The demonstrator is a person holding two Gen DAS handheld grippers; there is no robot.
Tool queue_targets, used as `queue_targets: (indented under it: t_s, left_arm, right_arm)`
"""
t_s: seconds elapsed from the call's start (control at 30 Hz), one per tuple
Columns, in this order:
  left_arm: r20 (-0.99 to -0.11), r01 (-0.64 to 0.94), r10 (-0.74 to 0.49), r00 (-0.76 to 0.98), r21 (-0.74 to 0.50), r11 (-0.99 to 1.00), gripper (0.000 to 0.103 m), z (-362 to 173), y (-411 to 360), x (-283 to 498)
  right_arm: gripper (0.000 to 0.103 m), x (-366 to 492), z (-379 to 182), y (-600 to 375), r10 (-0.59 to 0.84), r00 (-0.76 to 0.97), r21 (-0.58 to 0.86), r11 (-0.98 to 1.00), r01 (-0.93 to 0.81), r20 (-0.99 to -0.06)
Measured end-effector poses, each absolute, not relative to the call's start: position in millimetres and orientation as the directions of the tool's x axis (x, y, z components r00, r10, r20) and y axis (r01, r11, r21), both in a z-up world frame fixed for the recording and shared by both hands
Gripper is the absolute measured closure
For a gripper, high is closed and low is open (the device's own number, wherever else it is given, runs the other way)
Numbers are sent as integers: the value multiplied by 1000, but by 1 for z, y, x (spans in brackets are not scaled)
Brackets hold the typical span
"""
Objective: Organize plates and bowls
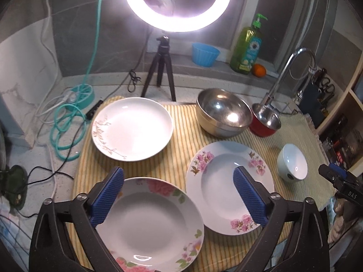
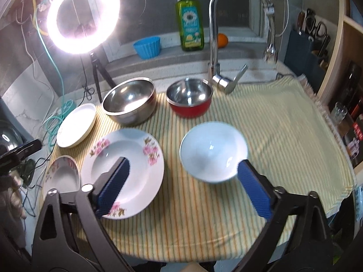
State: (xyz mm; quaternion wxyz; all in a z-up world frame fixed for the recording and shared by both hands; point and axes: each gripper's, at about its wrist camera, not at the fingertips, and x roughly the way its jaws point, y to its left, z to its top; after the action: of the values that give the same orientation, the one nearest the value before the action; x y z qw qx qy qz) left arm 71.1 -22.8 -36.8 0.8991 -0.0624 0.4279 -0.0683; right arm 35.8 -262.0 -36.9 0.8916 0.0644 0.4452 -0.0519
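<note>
Everything sits on the yellow striped cloth that covers the desk, so I place things from that cloth.

The left tongs stand wide apart and grip nothing. Just below them, at the cloth's near left corner, lies the round white deep plate with large pink blooms on its rim; one blue pad hangs over its left rim, the other over the neighbouring white deep plate with small pink flower sprays, at the cloth's near middle. That bloom plate lies just ahead of and under the left tongs, so the left hand is plainly the nearer one to it. Being round, it has no long axis; a rim pinch from any side would serve.

The right tongs are also spread wide and empty. The small pale-blue round ceramic bowl rests upright right of the cloth's middle, just ahead of them, nearer the right pad, without clear contact.

Toward the cloth's far edge sit the plain white plate with a gold leaf sprig, the large steel bowl and the red-sided steel bowl.
</note>
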Motion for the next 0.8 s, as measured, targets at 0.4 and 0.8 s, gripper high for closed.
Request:
queue_targets:
  t_s: [0.4,0.8]
  left_arm:
    - [-845,206,-329,422,-264,942,50,-80,-39,116]
    - [-882,186,-383,275,-341,921,69,-117,-35,150]
  right_arm:
    - [50,24,-98,-268,183,449,295,936,194,-874]
    - [67,32,-142,-274,319,383,433,862,263,-867]
